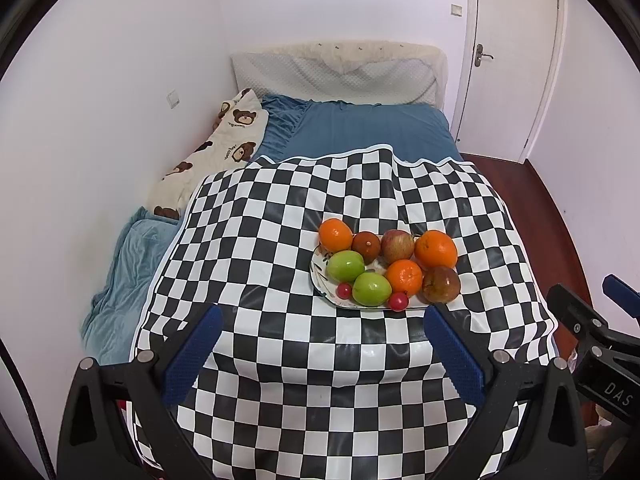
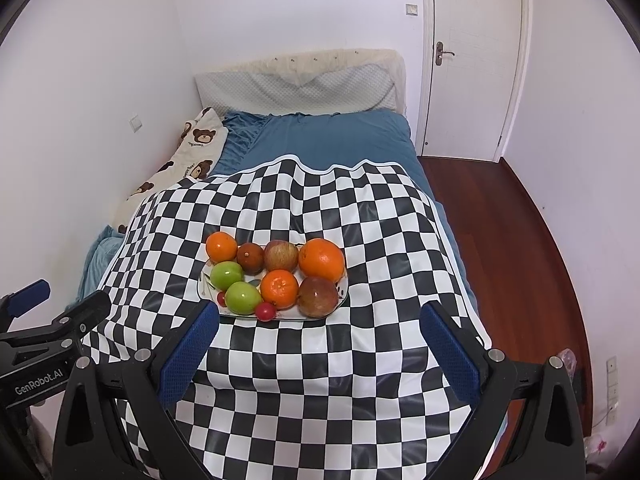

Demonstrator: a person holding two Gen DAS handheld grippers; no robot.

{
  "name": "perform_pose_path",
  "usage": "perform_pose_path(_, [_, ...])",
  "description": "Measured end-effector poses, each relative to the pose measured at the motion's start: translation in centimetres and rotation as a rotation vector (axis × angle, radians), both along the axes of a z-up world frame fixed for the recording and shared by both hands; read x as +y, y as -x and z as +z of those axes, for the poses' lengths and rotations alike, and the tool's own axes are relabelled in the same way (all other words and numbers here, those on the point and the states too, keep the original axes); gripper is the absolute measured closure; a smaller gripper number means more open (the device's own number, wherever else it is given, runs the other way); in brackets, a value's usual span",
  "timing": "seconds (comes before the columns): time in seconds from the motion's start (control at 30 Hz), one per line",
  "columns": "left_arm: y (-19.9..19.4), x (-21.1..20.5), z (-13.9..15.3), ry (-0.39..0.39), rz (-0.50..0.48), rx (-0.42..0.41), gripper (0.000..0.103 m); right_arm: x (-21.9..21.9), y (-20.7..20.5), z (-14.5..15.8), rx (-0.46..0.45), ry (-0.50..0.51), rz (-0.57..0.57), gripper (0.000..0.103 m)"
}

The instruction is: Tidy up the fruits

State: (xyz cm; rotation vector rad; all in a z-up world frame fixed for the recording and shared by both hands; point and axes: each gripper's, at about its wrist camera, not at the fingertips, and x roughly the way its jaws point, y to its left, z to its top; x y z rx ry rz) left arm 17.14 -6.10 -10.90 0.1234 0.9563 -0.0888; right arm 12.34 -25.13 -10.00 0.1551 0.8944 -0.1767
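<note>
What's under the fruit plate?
The plate sits on the checkered cloth, which is spread over the blue bed sheet. Whatever lies directly beneath the cloth there is covered.

Open cloth before the plate

Bare checkered cloth (image 1: pixel 320 360) at 6 o'clock; fruit crowds plate (image 1: pixel 320 276); wall (image 1: pixel 80 120) at 9 o'clock.

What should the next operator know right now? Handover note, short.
Left claw: open, empty, held short of the plate.
Right claw: open, empty, also short of it.
All fruit sits on the plate on the checkered cloth: three oranges, two green apples, a red apple, two dark brownish fruits, two small red ones.
Done: nothing visibly sorted.
Left: all of the organizing.
</note>
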Motion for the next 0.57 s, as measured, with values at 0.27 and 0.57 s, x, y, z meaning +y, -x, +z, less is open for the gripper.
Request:
perform_pose_path(0.27, [0.03, -0.01, 0.00, 0.002, -0.003, -0.006, 0.000, 0.04, 0.01, -0.08, -0.002, -0.001, 0.003, 0.001])
perform_pose_path(0.57, [0.22, 0.04, -0.03, 0.005, -0.002, -0.006, 0.000, 0.01, 0.29, -0.09, -0.003, -0.002, 0.001, 0.001])
